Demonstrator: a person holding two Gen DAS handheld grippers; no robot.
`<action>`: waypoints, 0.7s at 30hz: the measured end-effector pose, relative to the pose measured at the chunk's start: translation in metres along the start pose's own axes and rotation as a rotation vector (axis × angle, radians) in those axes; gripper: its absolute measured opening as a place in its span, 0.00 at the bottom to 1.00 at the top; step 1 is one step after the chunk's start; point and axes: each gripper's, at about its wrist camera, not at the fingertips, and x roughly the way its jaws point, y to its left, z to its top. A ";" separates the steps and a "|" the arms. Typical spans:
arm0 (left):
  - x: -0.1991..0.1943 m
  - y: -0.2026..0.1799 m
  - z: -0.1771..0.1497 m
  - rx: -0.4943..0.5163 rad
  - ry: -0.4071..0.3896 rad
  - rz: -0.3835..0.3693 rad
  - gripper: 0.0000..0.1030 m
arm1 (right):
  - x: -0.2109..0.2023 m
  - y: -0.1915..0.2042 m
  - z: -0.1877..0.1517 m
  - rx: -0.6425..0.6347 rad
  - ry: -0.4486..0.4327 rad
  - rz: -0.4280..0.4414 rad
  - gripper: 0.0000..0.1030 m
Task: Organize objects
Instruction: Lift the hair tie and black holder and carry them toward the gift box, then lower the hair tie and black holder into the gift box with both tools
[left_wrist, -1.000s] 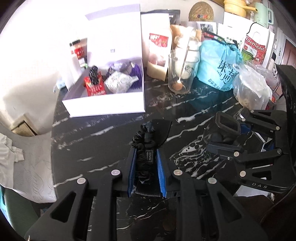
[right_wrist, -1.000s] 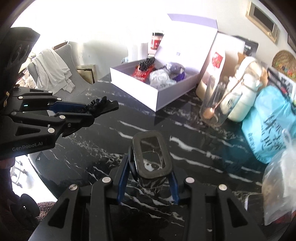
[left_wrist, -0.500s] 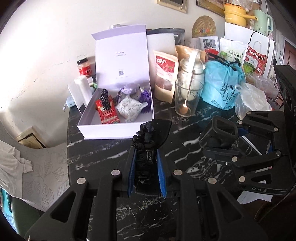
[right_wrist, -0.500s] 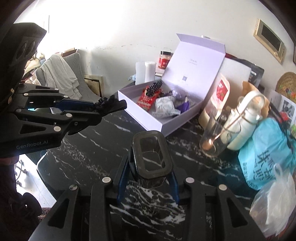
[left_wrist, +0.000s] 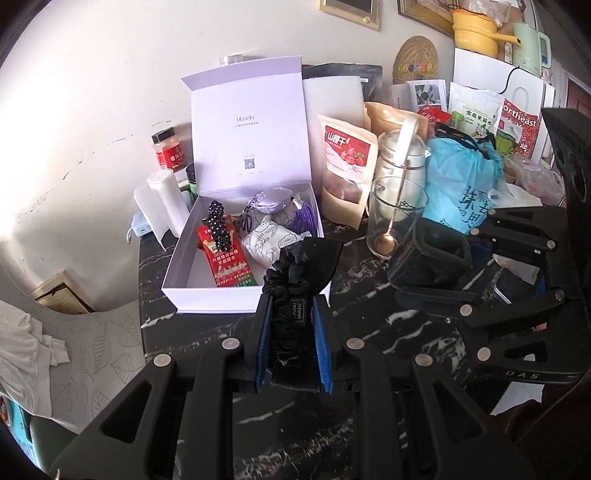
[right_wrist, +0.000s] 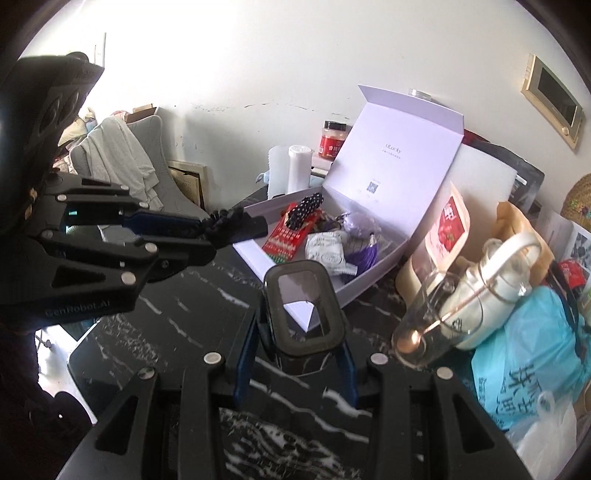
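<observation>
Nearest the left wrist camera, the left gripper is clenched on a black scrunchie, held above the black marble table at the near edge of the white box. The right gripper grasps a small smoky transparent container; whether it holds anything is hard to tell. Beyond them the box lies open, lid upright, holding a red snack packet, a black polka-dot item, a white patterned pouch and a purple sachet with a tassel. Right of the box a glass cup holds a copper spoon. Behind it, a white-handled jar is partly hidden.
</observation>
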 end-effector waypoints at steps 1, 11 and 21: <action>0.004 0.003 0.003 -0.002 0.000 -0.001 0.20 | 0.004 -0.003 0.004 0.002 0.000 0.000 0.38; 0.047 0.032 0.041 0.008 -0.003 0.007 0.20 | 0.039 -0.025 0.040 -0.006 -0.009 0.000 0.38; 0.100 0.064 0.072 0.000 0.002 0.017 0.20 | 0.080 -0.044 0.077 -0.014 -0.019 -0.005 0.38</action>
